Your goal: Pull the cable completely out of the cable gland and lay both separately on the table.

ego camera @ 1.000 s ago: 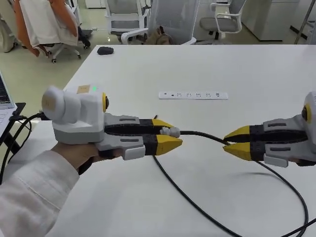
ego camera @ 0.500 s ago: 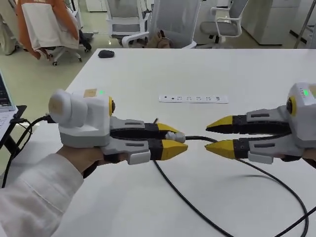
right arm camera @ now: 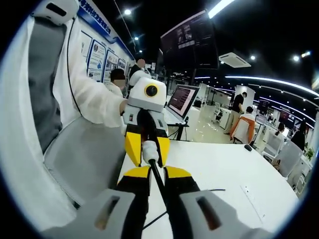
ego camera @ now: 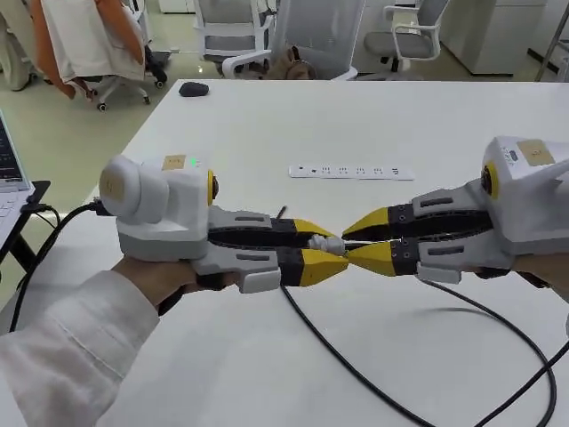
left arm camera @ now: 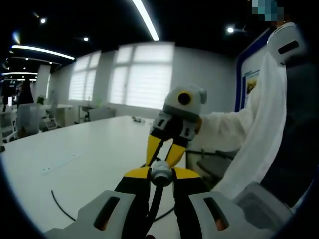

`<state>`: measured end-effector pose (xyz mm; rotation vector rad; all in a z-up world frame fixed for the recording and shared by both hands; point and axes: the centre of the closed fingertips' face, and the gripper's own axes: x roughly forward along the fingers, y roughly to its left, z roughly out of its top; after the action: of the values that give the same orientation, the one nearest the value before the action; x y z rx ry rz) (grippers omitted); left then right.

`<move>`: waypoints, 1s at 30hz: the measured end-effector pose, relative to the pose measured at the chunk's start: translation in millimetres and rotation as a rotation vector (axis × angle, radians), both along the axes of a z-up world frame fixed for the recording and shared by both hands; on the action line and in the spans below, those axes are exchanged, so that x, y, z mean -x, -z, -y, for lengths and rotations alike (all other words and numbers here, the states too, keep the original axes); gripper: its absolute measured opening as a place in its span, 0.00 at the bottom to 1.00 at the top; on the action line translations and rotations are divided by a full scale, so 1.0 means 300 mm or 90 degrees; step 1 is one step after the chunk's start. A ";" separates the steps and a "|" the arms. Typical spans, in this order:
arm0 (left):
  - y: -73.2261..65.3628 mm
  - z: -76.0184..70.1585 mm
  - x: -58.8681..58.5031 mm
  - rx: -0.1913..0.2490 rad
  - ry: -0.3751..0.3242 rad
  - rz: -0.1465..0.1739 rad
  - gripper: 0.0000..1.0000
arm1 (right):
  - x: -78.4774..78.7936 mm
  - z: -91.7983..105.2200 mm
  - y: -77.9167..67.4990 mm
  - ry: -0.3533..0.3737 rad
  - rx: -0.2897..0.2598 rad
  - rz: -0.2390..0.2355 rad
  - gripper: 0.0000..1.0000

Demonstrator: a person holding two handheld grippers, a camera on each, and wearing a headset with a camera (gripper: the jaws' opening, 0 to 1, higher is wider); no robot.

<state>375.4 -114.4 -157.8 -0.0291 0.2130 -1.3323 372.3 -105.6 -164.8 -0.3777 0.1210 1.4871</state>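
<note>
My left gripper [ego camera: 334, 246] is held above the white table [ego camera: 267, 133], shut on the white cable gland [ego camera: 322, 242]. The black cable [ego camera: 356, 374] runs out of the gland, hangs down to the table and loops off to the right. My right gripper [ego camera: 349, 244] meets the left one tip to tip, its jaws shut on the cable right at the gland's mouth. In the right gripper view the gland [right arm camera: 150, 151] sits just past the tips and the cable [right arm camera: 157, 179] passes between the jaws. In the left gripper view the gland [left arm camera: 160, 172] is pinched between the yellow tips.
A white power strip [ego camera: 351, 172] lies flat beyond the grippers. A black mouse [ego camera: 193, 89] rests near the far left corner. Office chairs [ego camera: 311, 36] stand behind the table. Dark cables [ego camera: 36, 236] hang off the table's left edge beside a laptop [ego camera: 5, 169].
The right gripper let go of the cable farther right, opened, moved left to the gland and shut again on the cable there. The left gripper stayed shut on the gland.
</note>
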 end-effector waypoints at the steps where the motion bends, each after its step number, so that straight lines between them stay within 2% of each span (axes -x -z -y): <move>1: -0.001 0.001 0.000 0.001 0.000 -0.001 0.18 | -0.001 0.000 0.002 0.003 0.000 -0.003 0.09; 5: 0.002 0.002 -0.007 0.002 -0.001 -0.001 0.18 | -0.005 0.003 0.006 0.011 -0.002 -0.017 0.08; 17: 0.008 -0.004 -0.007 -0.001 -0.002 -0.009 0.18 | -0.006 0.008 0.013 0.012 0.002 -0.016 0.07; 30: 0.004 -0.036 -0.014 -0.003 -0.016 -0.010 0.18 | -0.032 0.078 0.038 0.045 0.009 -0.025 0.07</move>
<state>379.7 -103.6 -159.1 -0.0383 0.2283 -1.3065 381.8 -129.1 -176.2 -0.3524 0.1752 1.4257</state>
